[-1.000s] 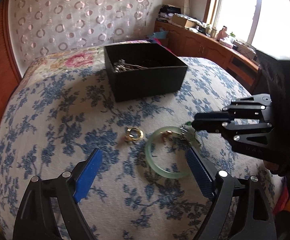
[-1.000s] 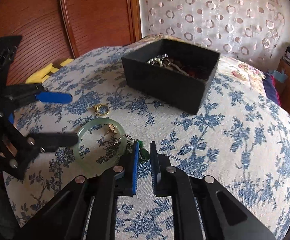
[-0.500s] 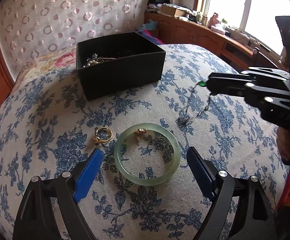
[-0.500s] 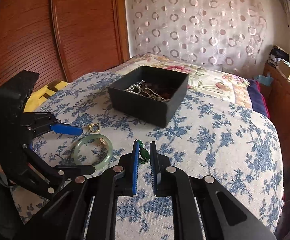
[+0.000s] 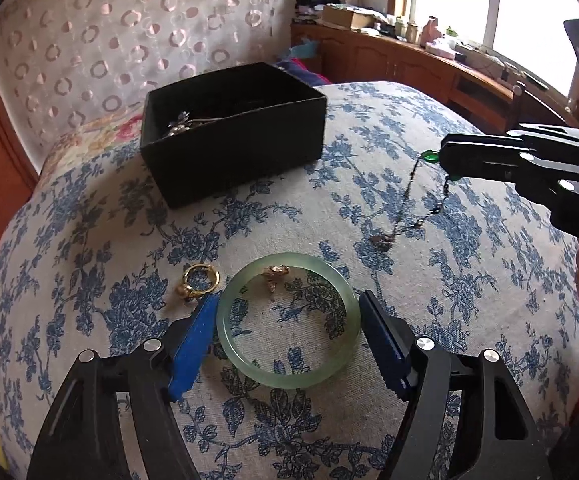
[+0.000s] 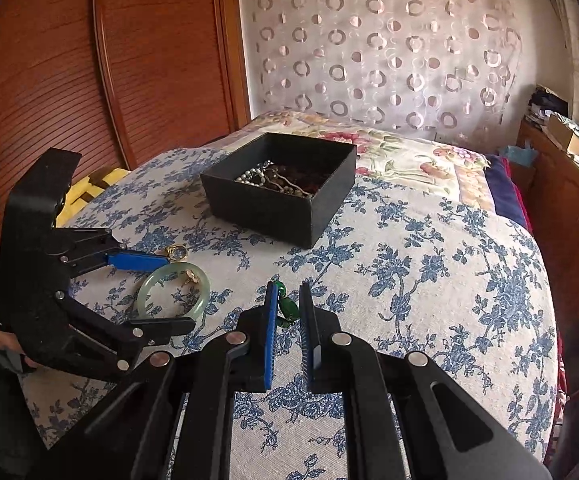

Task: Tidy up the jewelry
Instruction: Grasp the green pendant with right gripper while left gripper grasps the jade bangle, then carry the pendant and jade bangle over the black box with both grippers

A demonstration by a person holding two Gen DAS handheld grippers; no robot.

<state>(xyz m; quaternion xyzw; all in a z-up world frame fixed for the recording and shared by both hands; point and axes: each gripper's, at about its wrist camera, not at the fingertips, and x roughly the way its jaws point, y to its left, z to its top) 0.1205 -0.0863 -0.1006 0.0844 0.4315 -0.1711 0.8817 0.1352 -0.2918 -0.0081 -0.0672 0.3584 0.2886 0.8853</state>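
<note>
green bangle [image 5: 287, 320] between closing fingers [image 5: 193, 340]

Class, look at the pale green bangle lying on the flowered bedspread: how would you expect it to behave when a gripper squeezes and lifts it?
The green bangle looks like a rigid, glassy ring, so it will probably keep its shape between the left gripper's closing jaws. Its smooth, rounded rim may slip on the pads. If dropped on edge, it could roll, though the soft bedspread should slow it.
</note>
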